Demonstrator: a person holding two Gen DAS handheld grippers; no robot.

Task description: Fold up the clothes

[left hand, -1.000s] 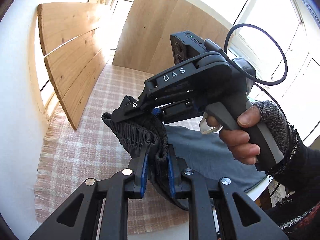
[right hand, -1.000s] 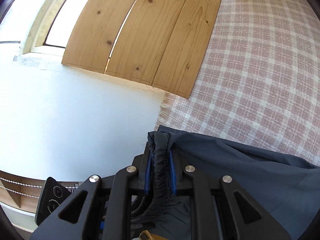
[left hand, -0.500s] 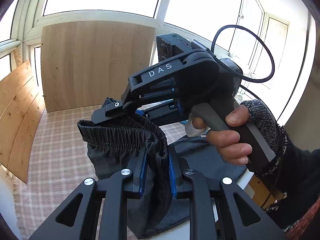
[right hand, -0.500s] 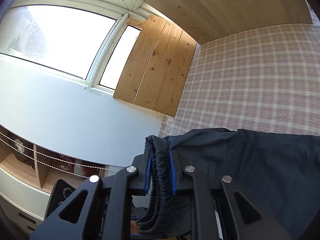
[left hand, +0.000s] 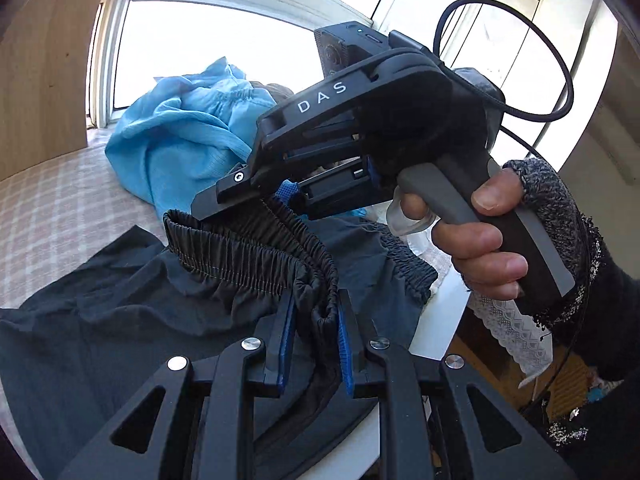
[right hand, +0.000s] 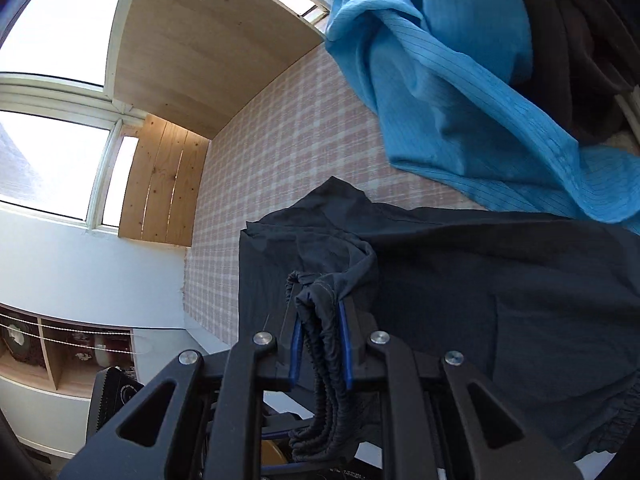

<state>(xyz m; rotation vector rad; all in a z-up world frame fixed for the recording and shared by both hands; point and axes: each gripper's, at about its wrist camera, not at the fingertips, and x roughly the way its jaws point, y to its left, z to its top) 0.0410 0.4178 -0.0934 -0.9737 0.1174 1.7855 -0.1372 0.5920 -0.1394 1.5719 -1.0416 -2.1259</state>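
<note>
**Soft shorts, held by the waistband**

While both our grippers are clamped on the elastic waistband (left hand: 256,256) of the dark shorts (right hand: 460,280), the garment trails over the pink checked cloth (right hand: 304,120), with its far end close beside the crumpled blue garment (right hand: 448,80). Our left gripper (left hand: 316,320) pinches a bunched fold of the band between its blue pads (left hand: 286,336); our right gripper (right hand: 320,344) grips another gathered stretch, which dangles below its jaws. We judge the fabric light, thin and limp: it will sag and crease wherever it is unsupported, and the ruched elastic gives the firmest purchase. Holding the band at two spread points should let the legs hang straight. The smooth weave could slip, so a thick fold is safer than one layer.
</note>
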